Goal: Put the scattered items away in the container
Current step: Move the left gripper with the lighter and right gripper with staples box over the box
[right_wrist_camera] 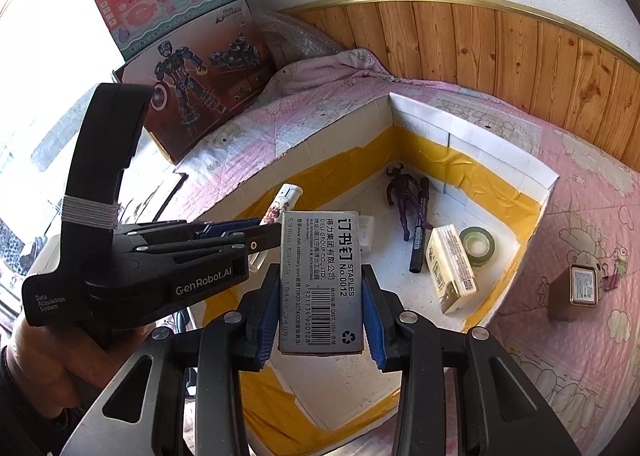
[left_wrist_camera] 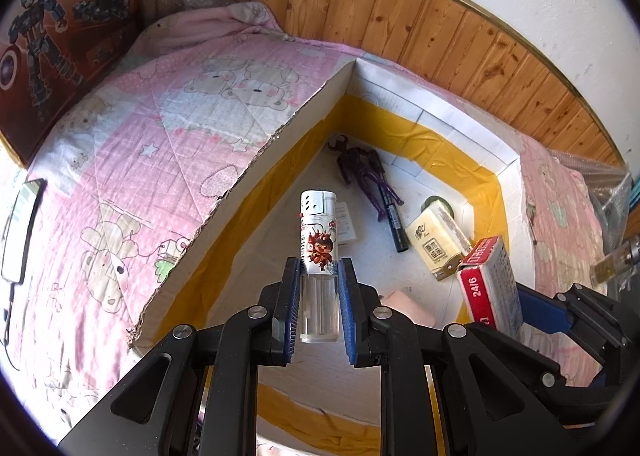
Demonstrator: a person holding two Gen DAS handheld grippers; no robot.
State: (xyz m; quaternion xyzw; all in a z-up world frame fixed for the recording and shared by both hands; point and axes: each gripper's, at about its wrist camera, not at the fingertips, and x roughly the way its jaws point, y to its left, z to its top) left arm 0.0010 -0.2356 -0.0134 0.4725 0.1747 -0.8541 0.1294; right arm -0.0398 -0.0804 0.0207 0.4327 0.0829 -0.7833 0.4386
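My left gripper (left_wrist_camera: 319, 272) is shut on a lighter (left_wrist_camera: 319, 240) with a cartoon label and holds it over the open cardboard box (left_wrist_camera: 256, 175) lined with yellow tape. My right gripper (right_wrist_camera: 322, 280) is shut on a staples box (right_wrist_camera: 320, 280) and holds it over the same cardboard box (right_wrist_camera: 500, 159). The staples box also shows in the left wrist view (left_wrist_camera: 490, 284), and the lighter in the right wrist view (right_wrist_camera: 280, 203). Inside lie a purple toy figure (right_wrist_camera: 404, 191), a black marker (right_wrist_camera: 419, 232), a tissue pack (right_wrist_camera: 450, 268) and a tape roll (right_wrist_camera: 477, 246).
The box sits on a pink quilt (left_wrist_camera: 132, 143) on a bed against wood panelling. A small brown box (right_wrist_camera: 576, 292) lies on the quilt to the right. Toy cartons (right_wrist_camera: 192, 95) lean at the far left. A phone (left_wrist_camera: 22, 232) lies at the quilt's left edge.
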